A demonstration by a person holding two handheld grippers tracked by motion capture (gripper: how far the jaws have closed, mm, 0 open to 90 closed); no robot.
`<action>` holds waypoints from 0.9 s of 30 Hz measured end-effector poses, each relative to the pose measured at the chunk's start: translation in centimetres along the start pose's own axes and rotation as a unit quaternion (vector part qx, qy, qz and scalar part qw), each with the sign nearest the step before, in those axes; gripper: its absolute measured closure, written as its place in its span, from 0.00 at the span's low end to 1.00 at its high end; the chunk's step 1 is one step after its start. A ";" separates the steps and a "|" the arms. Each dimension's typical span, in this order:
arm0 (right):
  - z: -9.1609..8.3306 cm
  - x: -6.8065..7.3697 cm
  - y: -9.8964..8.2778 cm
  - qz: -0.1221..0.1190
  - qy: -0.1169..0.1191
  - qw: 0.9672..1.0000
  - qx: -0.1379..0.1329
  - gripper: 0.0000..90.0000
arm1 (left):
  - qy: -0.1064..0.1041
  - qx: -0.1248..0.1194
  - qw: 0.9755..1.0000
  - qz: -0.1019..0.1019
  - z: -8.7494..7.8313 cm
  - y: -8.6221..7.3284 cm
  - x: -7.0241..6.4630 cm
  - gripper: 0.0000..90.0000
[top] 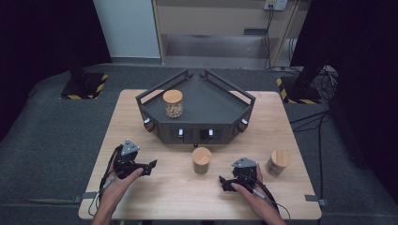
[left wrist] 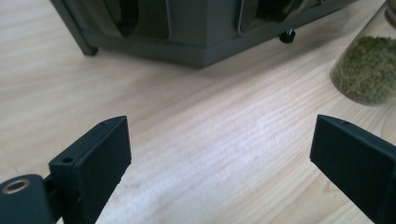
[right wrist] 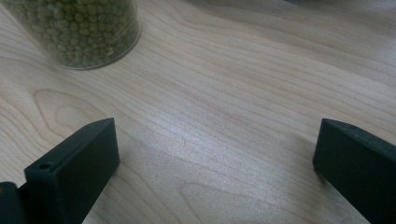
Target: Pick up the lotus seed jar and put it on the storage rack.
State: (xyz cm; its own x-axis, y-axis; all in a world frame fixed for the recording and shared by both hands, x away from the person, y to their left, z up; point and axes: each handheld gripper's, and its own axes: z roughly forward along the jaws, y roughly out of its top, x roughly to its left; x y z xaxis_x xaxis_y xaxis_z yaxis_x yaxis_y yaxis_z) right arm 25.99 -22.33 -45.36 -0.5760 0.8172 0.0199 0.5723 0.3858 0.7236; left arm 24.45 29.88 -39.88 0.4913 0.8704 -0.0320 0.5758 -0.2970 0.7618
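In the high view, the left gripper (top: 149, 167) is in the lower left of the frame, held by a hand (top: 117, 183) just above the wooden surface (top: 155, 197), and its fingers are spread apart with nothing between them. The left gripper view shows the same: the two black fingers (left wrist: 100, 154) stand wide over bare wood, and the jar of green beans (left wrist: 369, 70) is at the upper right edge of that frame, apart from them. In the high view this jar (top: 202, 160) stands in the lower middle of the frame, between the two grippers and just in front of the dark tray (top: 213, 110). The right gripper (top: 225, 183) is in the lower right part, also low over the surface, with its fingers (right wrist: 79, 158) released and empty; in the right gripper view the jar (right wrist: 79, 30) is at the upper left, near but not touching. A second jar (top: 173, 103) with pale contents stands inside the tray, on its left side. A third jar (top: 278, 162) stands on the surface at the right, beside the right gripper
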 end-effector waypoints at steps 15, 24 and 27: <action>0.0 0.0 0.0 0.000 0.000 1.000 0.000 0.00 | 0.020 0.030 0.999 0.001 0.7 -2.3 -0.8 0.05; 0.0 0.0 0.0 0.001 0.000 1.000 0.001 0.00 | 0.031 0.061 0.998 0.012 2.1 -2.2 -1.0 0.05; 0.0 0.0 0.0 0.001 0.000 1.000 0.001 0.00 | 0.027 0.056 0.998 0.003 2.6 -2.6 -0.8 0.05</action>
State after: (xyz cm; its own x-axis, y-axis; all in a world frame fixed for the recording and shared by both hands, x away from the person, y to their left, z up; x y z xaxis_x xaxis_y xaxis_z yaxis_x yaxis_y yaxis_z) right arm 26.00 -22.29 -45.34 -0.5748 0.8180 0.0201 0.5736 0.3853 0.7228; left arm 24.22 28.90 -43.48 0.4605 0.8876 0.0102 0.6436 -0.3418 0.6848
